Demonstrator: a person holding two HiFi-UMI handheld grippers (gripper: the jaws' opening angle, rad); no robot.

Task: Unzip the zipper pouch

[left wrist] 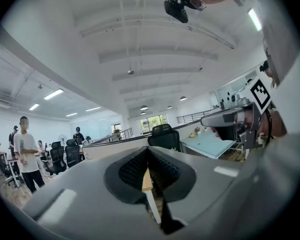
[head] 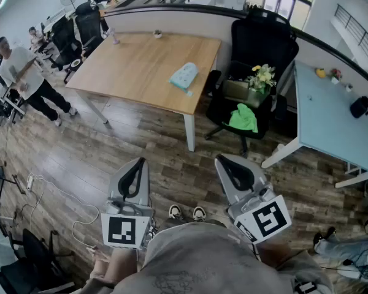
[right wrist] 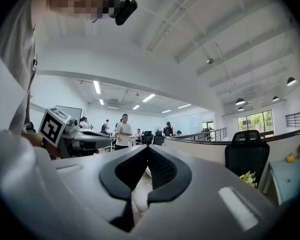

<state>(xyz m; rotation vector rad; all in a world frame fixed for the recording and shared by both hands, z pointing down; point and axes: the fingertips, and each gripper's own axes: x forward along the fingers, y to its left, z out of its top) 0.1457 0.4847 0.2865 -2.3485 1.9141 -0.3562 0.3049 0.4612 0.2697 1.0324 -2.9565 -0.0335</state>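
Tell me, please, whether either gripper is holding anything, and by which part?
Nothing is held: the left gripper and right gripper both have jaws shut and empty; the zipper pouch lies untouched on the wooden table.

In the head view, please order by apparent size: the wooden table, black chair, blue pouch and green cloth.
1. wooden table
2. black chair
3. blue pouch and green cloth: they look about alike, so unranked.

Zipper pouch [head: 184,76]: zipper too small to make out.
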